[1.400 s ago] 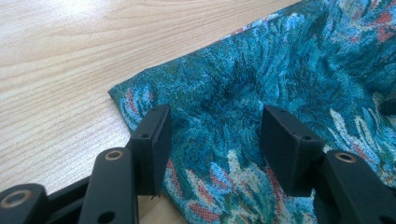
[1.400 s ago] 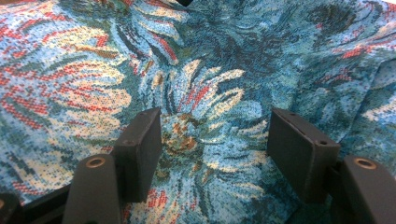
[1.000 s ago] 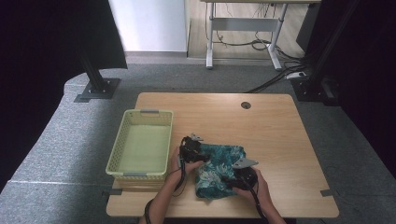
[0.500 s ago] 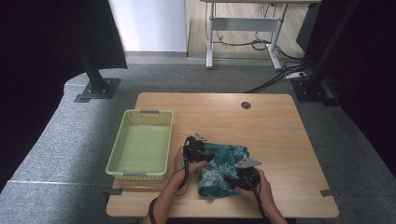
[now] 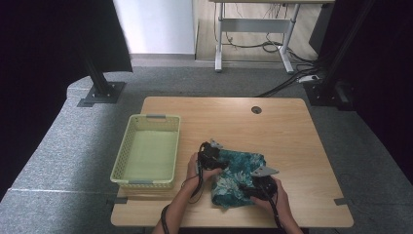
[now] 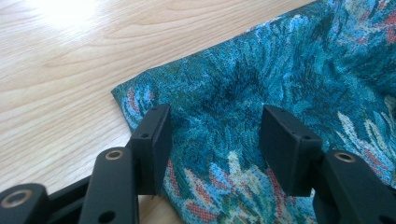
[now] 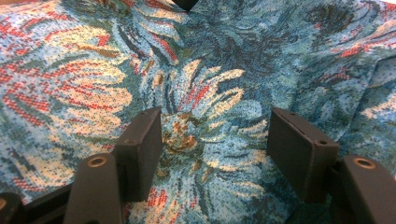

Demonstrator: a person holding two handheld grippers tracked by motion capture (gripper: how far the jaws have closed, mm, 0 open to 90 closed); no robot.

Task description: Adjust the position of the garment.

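A teal woven cloth with a red and cream leaf pattern [image 5: 237, 178] lies crumpled on the light wooden bench [image 5: 292, 141], in the lower middle of the high view, just right of a pale yellow-green plastic basket [image 5: 147, 152] that sits at the bench's left side.

The left tongs [image 5: 217, 158] are at the cloth's upper left edge in the high view, held in the person's left hand [image 5: 198, 168]. In the left gripper view the left tongs [image 6: 214, 133] stand well apart, their black pads down over the cloth [image 6: 261, 93] near its corner, with bare wood [image 6: 70, 70] filling the upper left of that frame. The cloth runs flat between the pads, and they do not pinch it.

The right tongs [image 5: 246, 191] are at the lower right part of the cloth in the high view, in the person's right hand [image 5: 272, 195], with a grey three-cornered plate [image 5: 264, 171] on top. In the right gripper view the right tongs [image 7: 215, 135] are also spread wide over the patterned cloth [image 7: 201, 84], which spreads across the frame; the fabric lies between the pads, ungripped.
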